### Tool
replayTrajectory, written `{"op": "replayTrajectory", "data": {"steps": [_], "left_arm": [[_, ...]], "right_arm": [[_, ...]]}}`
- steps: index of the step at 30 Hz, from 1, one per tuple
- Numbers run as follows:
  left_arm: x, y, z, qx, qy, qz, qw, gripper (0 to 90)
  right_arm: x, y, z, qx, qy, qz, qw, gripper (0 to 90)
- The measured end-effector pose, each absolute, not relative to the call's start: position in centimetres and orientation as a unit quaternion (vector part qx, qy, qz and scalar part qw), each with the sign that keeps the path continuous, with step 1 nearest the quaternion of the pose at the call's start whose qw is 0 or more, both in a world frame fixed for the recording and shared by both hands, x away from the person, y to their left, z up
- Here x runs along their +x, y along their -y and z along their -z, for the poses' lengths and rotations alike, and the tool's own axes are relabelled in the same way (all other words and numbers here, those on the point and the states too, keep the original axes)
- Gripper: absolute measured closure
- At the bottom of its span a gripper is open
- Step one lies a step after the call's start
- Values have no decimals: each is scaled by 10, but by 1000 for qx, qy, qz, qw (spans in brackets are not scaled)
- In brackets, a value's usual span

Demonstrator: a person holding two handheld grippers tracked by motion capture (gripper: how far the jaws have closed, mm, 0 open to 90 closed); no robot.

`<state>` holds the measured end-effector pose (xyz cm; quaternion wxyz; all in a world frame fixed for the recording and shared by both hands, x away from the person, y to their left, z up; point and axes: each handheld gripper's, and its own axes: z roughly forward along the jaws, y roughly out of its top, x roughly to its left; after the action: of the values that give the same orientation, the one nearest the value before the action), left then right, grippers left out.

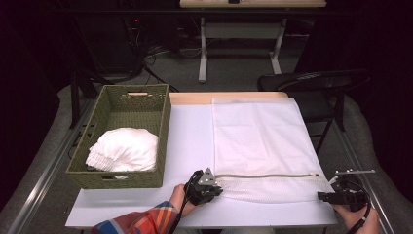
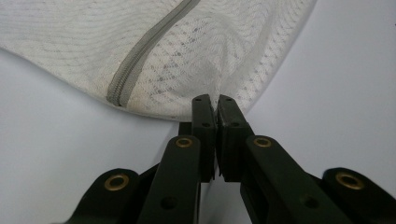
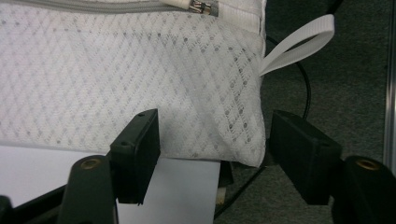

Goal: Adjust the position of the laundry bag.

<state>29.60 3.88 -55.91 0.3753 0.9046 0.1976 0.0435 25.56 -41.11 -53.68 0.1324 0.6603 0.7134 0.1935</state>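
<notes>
White mesh bag [image 1: 260,141]: one; basket [image 1: 109,180]: one; claws: two.

place: lab or recording room, dark | floor: grey carpet [image 1: 234,68] strewn with cables [image 1: 146,58] | furniture: white tabletop [image 1: 190,141] on a metal-railed frame, second bench [image 1: 243,29] on grey legs behind, black folding chair [image 1: 311,83] | props: woven basket [image 1: 109,109], mesh laundry bag [image 1: 258,136] laid out staged
</notes>
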Motion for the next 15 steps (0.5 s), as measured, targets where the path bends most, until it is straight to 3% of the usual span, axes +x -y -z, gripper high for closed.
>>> {"op": "replayTrajectory", "data": {"steps": [1, 3, 5, 7, 8, 15], "left_arm": [[296, -39, 559, 906, -196, -45, 374, 871], [296, -38, 559, 906, -194, -45, 373, 871], [296, -39, 558, 906, -194, -44, 372, 873], [297, -39, 559, 906, -196, -43, 373, 874], [297, -39, 559, 904, -200, -44, 376, 876], [298, -47, 554, 907, -199, -41, 368, 880]], "right_arm": [[255, 412, 537, 660, -712, -207, 125, 436], [255, 412, 536, 659, -712, -210, 125, 481], [255, 408, 534, 654, -714, -211, 135, 620], [255, 406, 533, 651, -716, -209, 139, 653], [254, 404, 532, 647, -719, -203, 153, 740], [253, 398, 530, 635, -727, -218, 145, 855]]}}
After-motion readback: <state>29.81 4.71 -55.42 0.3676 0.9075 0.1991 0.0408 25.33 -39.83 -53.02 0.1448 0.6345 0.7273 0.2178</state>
